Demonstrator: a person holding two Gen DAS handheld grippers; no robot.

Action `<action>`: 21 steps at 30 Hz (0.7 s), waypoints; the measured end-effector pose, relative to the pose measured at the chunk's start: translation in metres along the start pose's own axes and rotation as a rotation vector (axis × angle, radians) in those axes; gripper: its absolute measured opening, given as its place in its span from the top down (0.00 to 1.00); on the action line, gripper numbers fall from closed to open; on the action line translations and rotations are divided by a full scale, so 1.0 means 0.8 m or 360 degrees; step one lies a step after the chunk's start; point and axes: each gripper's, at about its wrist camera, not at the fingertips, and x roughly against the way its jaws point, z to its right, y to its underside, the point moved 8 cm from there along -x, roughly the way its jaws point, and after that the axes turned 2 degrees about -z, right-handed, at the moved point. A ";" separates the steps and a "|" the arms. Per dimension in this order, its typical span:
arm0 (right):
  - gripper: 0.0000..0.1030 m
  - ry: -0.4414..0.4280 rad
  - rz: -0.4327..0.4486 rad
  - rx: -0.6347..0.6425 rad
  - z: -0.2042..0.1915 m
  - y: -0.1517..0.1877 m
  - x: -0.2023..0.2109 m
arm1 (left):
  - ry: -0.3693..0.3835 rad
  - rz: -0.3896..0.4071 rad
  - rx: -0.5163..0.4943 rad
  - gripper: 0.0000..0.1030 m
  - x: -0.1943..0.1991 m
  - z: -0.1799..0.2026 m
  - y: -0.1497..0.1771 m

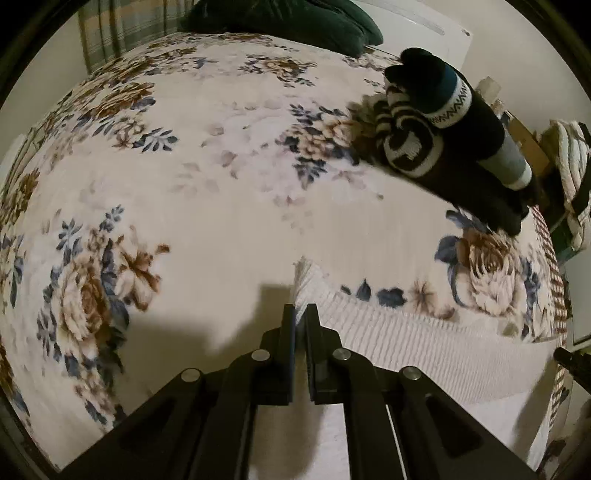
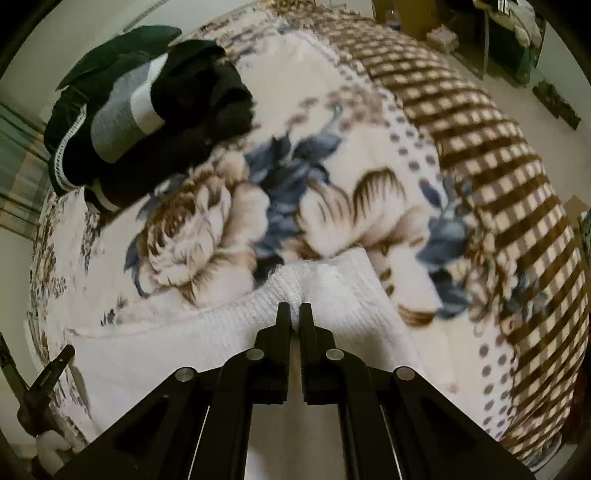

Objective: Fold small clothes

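Observation:
A white ribbed knit garment (image 1: 406,343) lies along the near edge of the floral blanket (image 1: 221,184). My left gripper (image 1: 301,308) is shut on its left end. My right gripper (image 2: 294,308) is shut on the other end of the same white garment (image 2: 332,291), which bunches up between the fingers. The stretch of fabric under both grippers is hidden.
A stack of dark folded socks with white and grey bands (image 1: 461,136) lies at the blanket's right side and also shows in the right wrist view (image 2: 147,122). A dark green cushion (image 1: 295,18) sits at the far edge. The checked blanket border (image 2: 498,166) drops off at the right.

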 end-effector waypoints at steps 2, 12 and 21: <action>0.95 0.0016 -0.0004 0.0000 -0.001 -0.003 -0.007 | -0.0006 -0.0012 0.0034 0.97 -0.011 -0.005 -0.005; 0.43 -0.0220 -0.0157 -0.0140 0.059 0.000 0.007 | 0.0098 -0.0304 0.0105 0.77 -0.042 -0.007 0.020; 0.68 -0.0262 -0.0360 -0.0065 0.069 0.010 -0.051 | 0.0111 -0.0324 0.0201 0.69 -0.036 -0.014 0.031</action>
